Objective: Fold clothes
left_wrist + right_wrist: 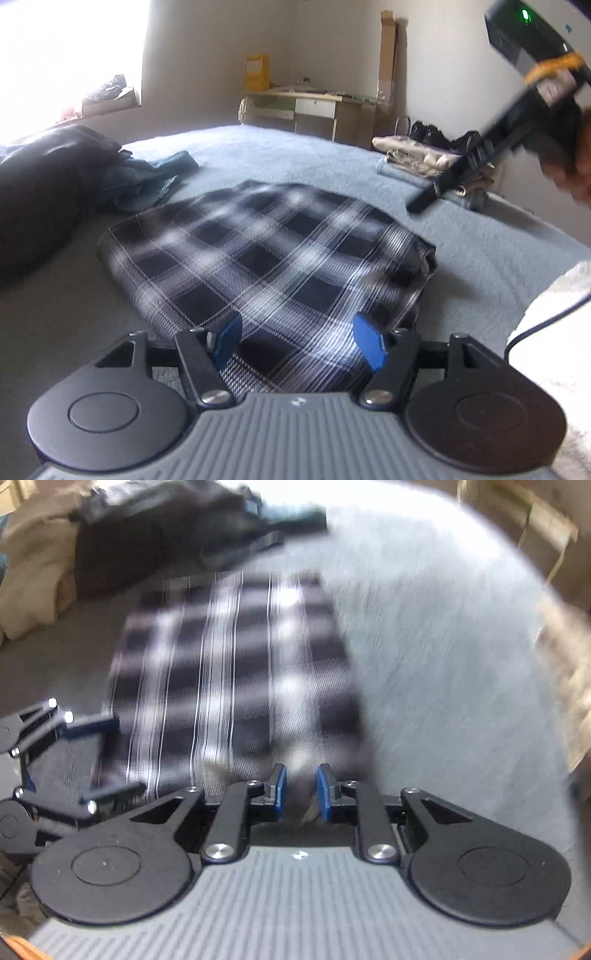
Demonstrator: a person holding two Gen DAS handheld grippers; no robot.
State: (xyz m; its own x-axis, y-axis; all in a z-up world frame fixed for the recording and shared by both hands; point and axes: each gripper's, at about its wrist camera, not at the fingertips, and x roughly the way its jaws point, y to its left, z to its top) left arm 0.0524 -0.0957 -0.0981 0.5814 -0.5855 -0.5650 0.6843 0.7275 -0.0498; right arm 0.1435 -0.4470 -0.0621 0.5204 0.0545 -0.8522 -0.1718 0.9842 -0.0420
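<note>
A black-and-white plaid garment (266, 258) lies folded flat in a rough rectangle on the blue-grey bed cover (480, 251). My left gripper (298, 341) hovers at its near edge, blue pads (227, 341) spread wide over the cloth with nothing between them. A hand holds my right gripper (424, 201) above the bed beyond the garment's far right corner. The right wrist view is motion-blurred: the plaid garment (229, 672) lies ahead, and my right gripper (301, 792) sits at its near edge with a narrow gap between the pads. The left gripper (99, 757) shows open at the left.
A dark bulky garment pile (44, 184) and teal clothes (155, 173) lie at the bed's left. A stack of folded beige clothes (417, 158) sits at the far right edge. A desk (314, 110) and tall cardboard box (388, 55) stand by the wall. White fluffy fabric (554, 332) is at right.
</note>
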